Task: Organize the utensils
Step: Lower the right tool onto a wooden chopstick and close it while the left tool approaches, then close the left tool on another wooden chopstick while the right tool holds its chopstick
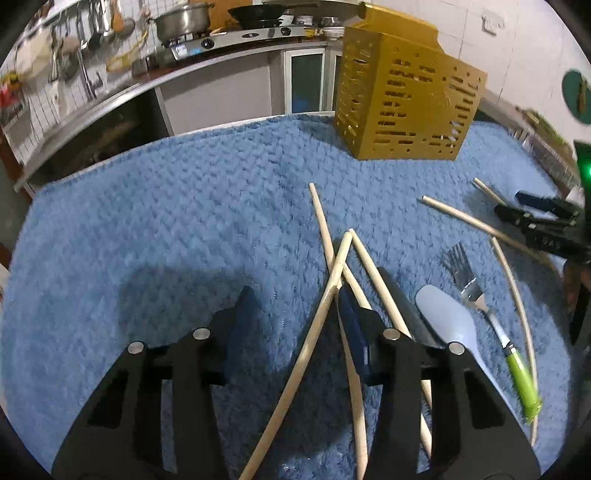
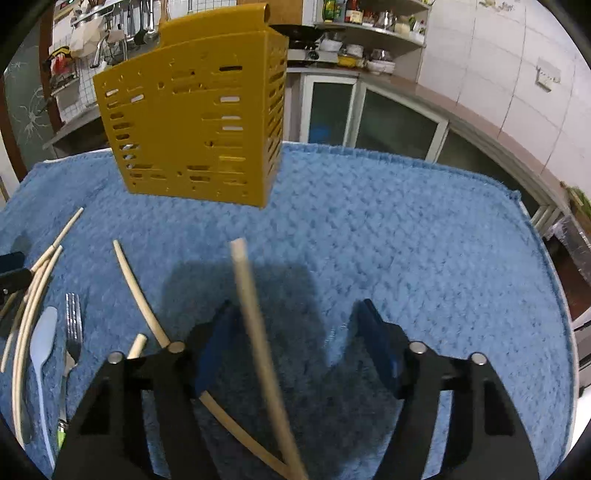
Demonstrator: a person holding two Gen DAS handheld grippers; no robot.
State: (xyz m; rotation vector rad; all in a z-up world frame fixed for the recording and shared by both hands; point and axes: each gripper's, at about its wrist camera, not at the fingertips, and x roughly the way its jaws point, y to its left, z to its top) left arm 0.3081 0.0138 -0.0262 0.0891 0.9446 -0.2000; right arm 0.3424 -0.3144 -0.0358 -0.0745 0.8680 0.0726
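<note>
A yellow slotted utensil holder [image 1: 402, 99] stands at the far side of the blue towel [image 1: 184, 221]; it also shows in the right wrist view [image 2: 192, 125]. Several wooden chopsticks [image 1: 332, 266] lie crossed on the towel. My left gripper [image 1: 299, 306] is open low over them, one chopstick running between its fingers. A pale blue spoon [image 1: 450, 321] and a green-handled fork [image 1: 484, 306] lie to its right. My right gripper [image 2: 295, 321] is open, with a chopstick [image 2: 255, 325] slanting up between its fingers and touching neither pad. The spoon [image 2: 42, 339] and fork [image 2: 72, 328] show at its left.
A kitchen counter with a pot and stove [image 1: 184, 26] runs behind the table. Cabinets with glass doors [image 2: 369, 114] and a shelf of jars stand behind. The towel's right edge [image 2: 517, 199] marks the table end.
</note>
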